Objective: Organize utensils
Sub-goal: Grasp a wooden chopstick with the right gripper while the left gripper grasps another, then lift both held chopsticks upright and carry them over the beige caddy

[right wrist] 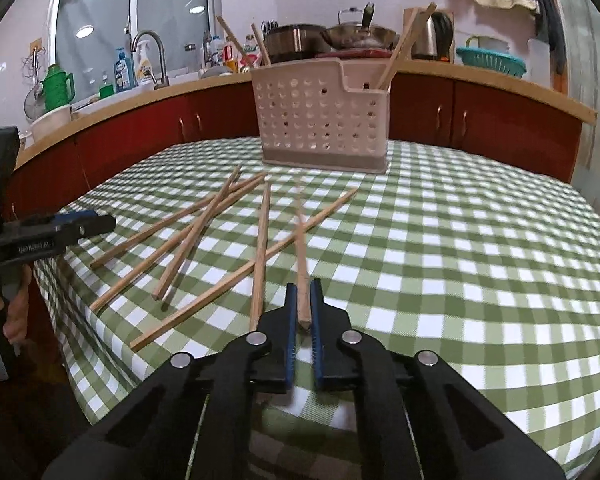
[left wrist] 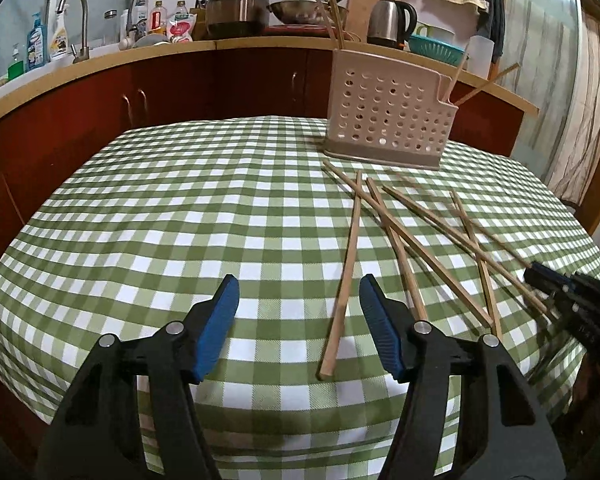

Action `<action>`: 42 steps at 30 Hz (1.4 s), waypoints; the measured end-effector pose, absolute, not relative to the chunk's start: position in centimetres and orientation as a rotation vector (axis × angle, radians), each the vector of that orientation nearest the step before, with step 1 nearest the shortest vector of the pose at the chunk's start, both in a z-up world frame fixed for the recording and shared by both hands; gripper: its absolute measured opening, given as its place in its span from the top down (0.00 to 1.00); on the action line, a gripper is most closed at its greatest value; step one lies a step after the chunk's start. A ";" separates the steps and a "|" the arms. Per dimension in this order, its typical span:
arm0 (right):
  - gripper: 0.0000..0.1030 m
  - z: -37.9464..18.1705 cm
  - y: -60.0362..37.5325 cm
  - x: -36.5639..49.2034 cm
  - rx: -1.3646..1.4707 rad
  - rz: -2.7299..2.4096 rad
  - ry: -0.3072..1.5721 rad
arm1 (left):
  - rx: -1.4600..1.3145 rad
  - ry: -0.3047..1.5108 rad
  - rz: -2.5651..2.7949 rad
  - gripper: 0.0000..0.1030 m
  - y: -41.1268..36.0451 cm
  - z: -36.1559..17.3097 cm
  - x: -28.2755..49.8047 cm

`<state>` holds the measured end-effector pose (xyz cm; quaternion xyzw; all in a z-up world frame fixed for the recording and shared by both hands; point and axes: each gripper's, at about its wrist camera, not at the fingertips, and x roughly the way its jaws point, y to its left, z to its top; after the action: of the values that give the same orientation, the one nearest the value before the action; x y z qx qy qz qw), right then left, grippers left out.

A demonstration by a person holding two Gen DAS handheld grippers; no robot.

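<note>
Checked tablecloth; right gripper tight on chopstick (long axis toward caddy); left gripper wide.

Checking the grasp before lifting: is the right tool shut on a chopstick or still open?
Shut on one. The right tool has its blue pads pressed against both sides of a chopstick, which runs forward from between them.

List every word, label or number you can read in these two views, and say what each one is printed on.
"Bennobot AI", as best it can be made out, small and soft: on the black side of the left claw, seen in the right wrist view.
Labels on the spray and soap bottles by the sink: too small and blurred to read.
Labels on the sauce bottles on the counter: unreadable.
Holder, chopsticks and kettle: no print visible.
</note>
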<state>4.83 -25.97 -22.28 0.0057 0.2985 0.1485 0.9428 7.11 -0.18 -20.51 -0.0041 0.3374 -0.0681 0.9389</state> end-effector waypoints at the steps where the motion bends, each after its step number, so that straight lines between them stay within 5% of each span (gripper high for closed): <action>1: 0.93 -22.1 -26.3 4.8 0.019 0.295 0.597 | -0.006 0.693 -0.143 0.41 -0.3 -20.6 7.1; 8: 0.93 -20.8 -28.0 4.0 0.039 0.238 0.546 | 0.005 0.722 -0.159 0.44 -0.8 -21.4 7.1; 15: 0.93 -20.4 -29.0 3.8 0.054 0.213 0.530 | 0.038 0.758 -0.181 0.67 -1.2 -22.5 7.2; 18: 0.93 -20.4 -29.1 3.8 0.059 0.213 0.526 | 0.058 0.756 -0.199 0.85 -1.5 -22.5 7.1; 22: 0.93 -20.3 -29.1 3.9 0.058 0.211 0.522 | 0.084 0.741 -0.218 0.94 -1.8 -22.4 6.9; 42: 0.93 -15.6 -30.0 2.7 0.063 0.153 0.406 | 0.082 0.546 -0.169 0.94 -0.4 -16.3 5.3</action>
<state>2.72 -30.00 -15.58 0.0311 0.2012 0.0759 0.9761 5.33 -0.40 -16.27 0.0403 0.2694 -0.0832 0.9586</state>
